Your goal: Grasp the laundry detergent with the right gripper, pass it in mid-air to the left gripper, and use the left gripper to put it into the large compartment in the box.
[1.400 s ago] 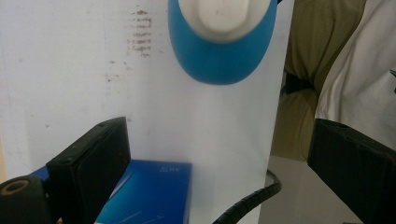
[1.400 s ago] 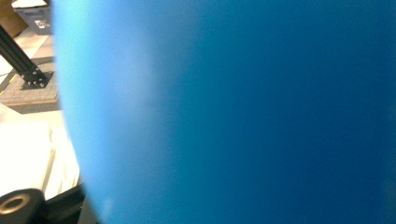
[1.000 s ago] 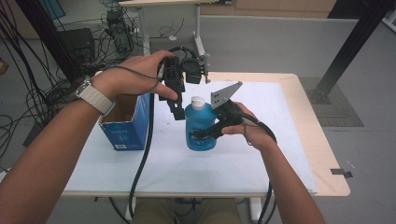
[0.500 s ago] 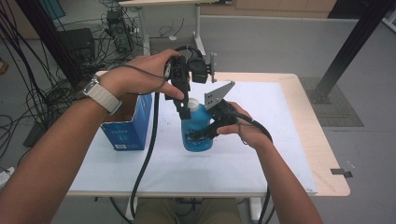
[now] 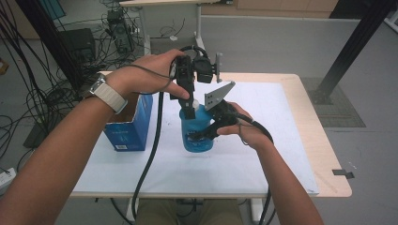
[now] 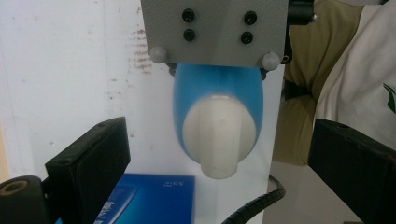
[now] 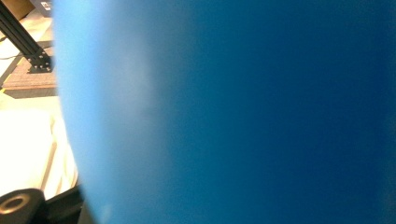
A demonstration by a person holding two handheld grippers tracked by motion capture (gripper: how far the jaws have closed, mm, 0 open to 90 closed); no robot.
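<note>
1. Clamping the body of a blue bottle (image 5: 197, 133), the right gripper (image 5: 206, 133) has its jaws pressed against the bottle's sides — in the high view its black body reaches in from the right, with the person's right hand (image 5: 241, 129) wrapped around it.
2. In the right gripper view the bottle's blue wall (image 7: 243, 112) sits right up against the lens, blurred, with a strip of the white table at the far left.
3. The grey three-cornered plate (image 5: 217, 96) on the right gripper stands up just beside the bottle's top.
4. The left gripper (image 6: 219, 154) points down from above at the bottle's white cap (image 6: 218, 137), with its two black jaws spread wide — one on each side of the cap and neither touching it in the left gripper view.
5. In the high view the left hand (image 5: 150, 77) holds that gripper directly over the bottle, its tip at the cap.
6. The bottle stands upright on the white table top (image 5: 263, 159), near the middle.
7. A blue cardboard box (image 5: 129, 124) stands to the bottle's left, near it but apart, under the left forearm.
8. A black cable (image 5: 150, 154) hangs from the left gripper down across the table's front edge.
</note>
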